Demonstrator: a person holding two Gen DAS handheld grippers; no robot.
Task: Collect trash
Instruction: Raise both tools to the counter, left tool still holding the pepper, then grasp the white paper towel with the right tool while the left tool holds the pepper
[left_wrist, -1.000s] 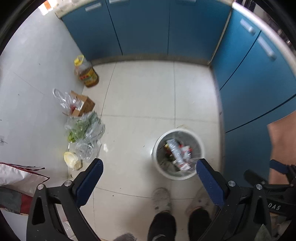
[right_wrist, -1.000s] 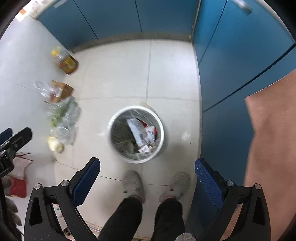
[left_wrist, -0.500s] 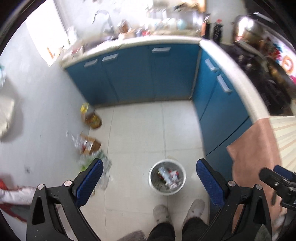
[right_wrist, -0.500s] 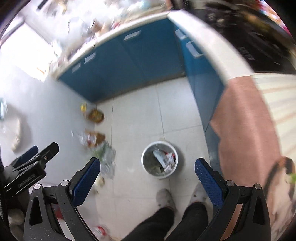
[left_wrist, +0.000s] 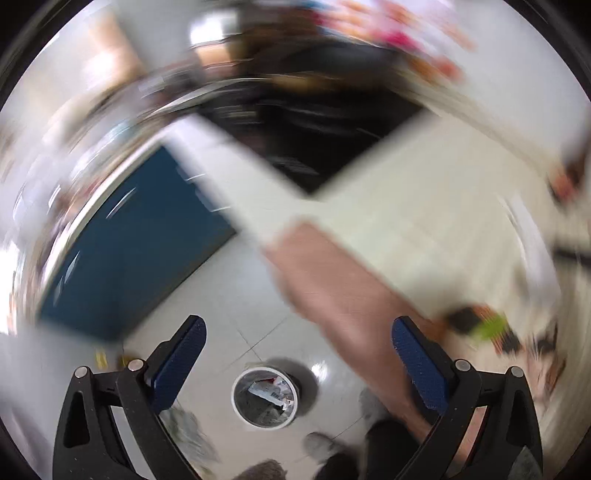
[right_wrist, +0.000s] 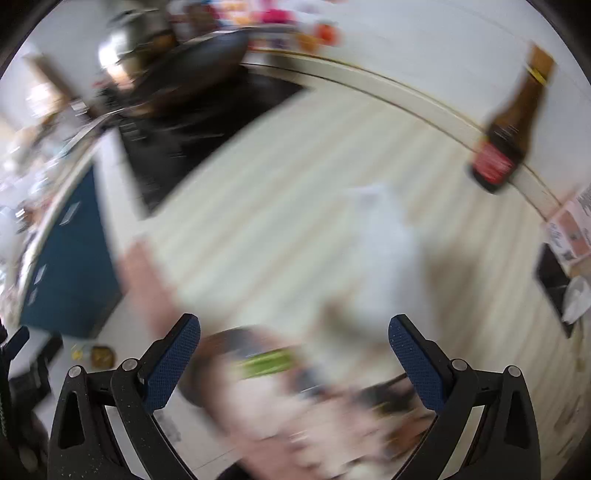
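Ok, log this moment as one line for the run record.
left gripper: open, empty | right gripper: open, empty | trash bin: on floor, holds wrappers | dark bottle: upright on counter | views: motion-blurred

the left gripper (left_wrist: 298, 360) and right gripper (right_wrist: 294, 360) have matt black plastic frames with metal rivets, and their fingers (left_wrist: 179, 363) carry blue, finely dimpled rubbery pads. the trash bin (left_wrist: 265, 397) looks like white plastic, holding crinkled shiny wrappers. the floor (left_wrist: 236, 295) is glossy pale tile. the cabinet (left_wrist: 136, 247) fronts are smooth blue. the bottle (right_wrist: 511, 129) looks like glossy brown glass with a red paper label.
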